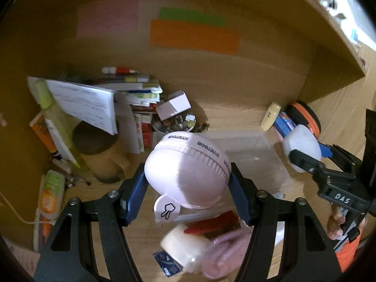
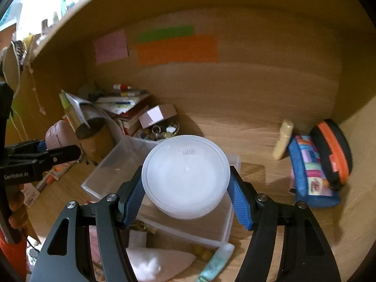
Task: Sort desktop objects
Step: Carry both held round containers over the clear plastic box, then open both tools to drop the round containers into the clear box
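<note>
My left gripper [image 1: 188,183] is shut on a pale pink round jar [image 1: 188,171] with a ribbed lid band and holds it above the desk; the jar also shows in the right wrist view [image 2: 60,136]. My right gripper [image 2: 185,188] is shut on a translucent white round tub [image 2: 185,176] and holds it over a clear plastic box [image 2: 112,171]. The tub also shows in the left wrist view [image 1: 303,144], at the right gripper's tips. Both sit inside a wooden desk alcove.
A pile of books and papers [image 1: 94,101], a small white box [image 1: 174,105] and a bowl of beads [image 1: 174,124] stand at the left back. A blue pencil case [image 2: 310,169], an orange-black pouch [image 2: 333,150] and a cream tube [image 2: 283,143] lie at right. A tape roll [image 1: 183,244] is near.
</note>
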The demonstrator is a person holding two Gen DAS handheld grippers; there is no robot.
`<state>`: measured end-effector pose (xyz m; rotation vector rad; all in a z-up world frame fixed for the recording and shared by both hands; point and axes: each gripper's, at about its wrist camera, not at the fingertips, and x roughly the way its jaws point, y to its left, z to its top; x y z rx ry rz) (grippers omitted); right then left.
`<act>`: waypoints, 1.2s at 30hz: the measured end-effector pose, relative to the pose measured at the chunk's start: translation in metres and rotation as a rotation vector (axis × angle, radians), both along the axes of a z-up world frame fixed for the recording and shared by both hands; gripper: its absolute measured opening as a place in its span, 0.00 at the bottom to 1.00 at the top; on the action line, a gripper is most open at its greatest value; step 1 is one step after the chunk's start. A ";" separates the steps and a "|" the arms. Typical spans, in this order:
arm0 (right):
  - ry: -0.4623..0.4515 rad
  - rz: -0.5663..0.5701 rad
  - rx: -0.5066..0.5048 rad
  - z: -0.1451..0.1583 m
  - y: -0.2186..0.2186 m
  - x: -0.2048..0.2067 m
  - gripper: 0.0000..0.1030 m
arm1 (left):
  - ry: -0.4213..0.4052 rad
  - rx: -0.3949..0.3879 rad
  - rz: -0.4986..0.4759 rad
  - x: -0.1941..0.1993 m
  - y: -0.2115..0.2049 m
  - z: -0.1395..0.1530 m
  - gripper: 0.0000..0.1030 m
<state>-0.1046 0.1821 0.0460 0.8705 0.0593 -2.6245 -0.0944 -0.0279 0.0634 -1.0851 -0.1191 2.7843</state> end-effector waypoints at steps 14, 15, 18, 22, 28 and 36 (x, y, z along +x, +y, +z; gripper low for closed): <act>-0.129 0.030 0.080 -0.061 -0.026 -0.046 0.61 | -0.147 -0.073 -0.127 -0.055 0.026 -0.051 0.64; -0.142 0.037 0.073 -0.064 -0.026 -0.048 0.61 | -0.149 -0.088 -0.135 -0.057 0.030 -0.054 0.64; -0.166 0.038 0.071 -0.070 -0.028 -0.054 0.61 | -0.167 -0.107 -0.170 -0.063 0.040 -0.061 0.64; -0.180 0.028 0.088 -0.075 -0.029 -0.058 0.61 | -0.215 -0.102 -0.212 -0.072 0.047 -0.070 0.64; -0.195 0.025 0.108 -0.082 -0.031 -0.062 0.61 | -0.244 -0.101 -0.214 -0.076 0.048 -0.077 0.64; -0.174 0.008 0.169 -0.085 -0.037 -0.060 0.61 | -0.251 -0.159 -0.172 -0.083 0.044 -0.088 0.64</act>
